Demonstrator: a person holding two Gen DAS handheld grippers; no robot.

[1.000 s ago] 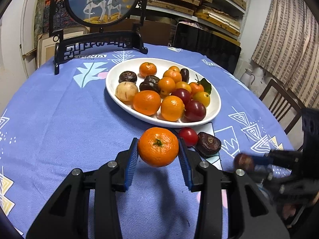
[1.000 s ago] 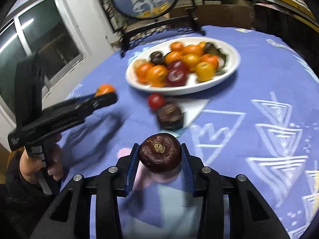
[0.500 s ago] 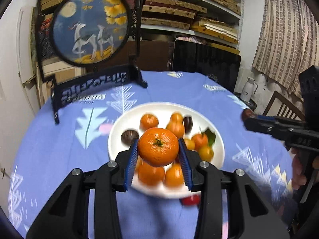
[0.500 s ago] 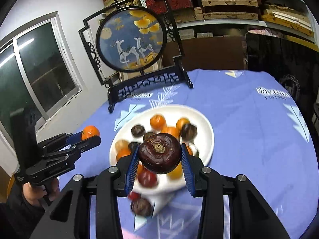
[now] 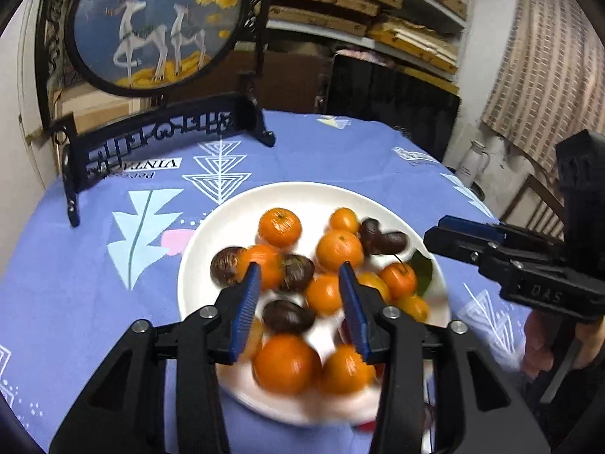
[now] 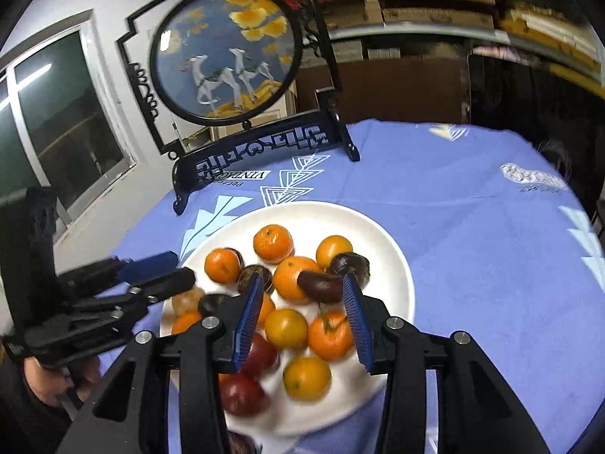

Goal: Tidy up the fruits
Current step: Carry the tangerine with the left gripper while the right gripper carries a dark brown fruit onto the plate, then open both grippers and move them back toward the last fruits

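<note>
Grippers hang over the white plate [image 5: 211, 234], left gripper [image 5: 300, 304] and right gripper [image 6: 302, 316] both with jaws opening and nothing pinched between them. Best to lift clear slowly, so no rolling fruit gets knocked. Oranges [image 5: 280, 226] and dark fruits [image 6: 321, 285] sit heaped mid-plate on the blue tablecloth [image 6: 472, 227]

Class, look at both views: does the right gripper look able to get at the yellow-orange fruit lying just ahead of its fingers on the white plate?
Probably yes. The right gripper hangs over the white plate, its opening fingers empty, and nothing covers the yellow-orange fruit.
</note>
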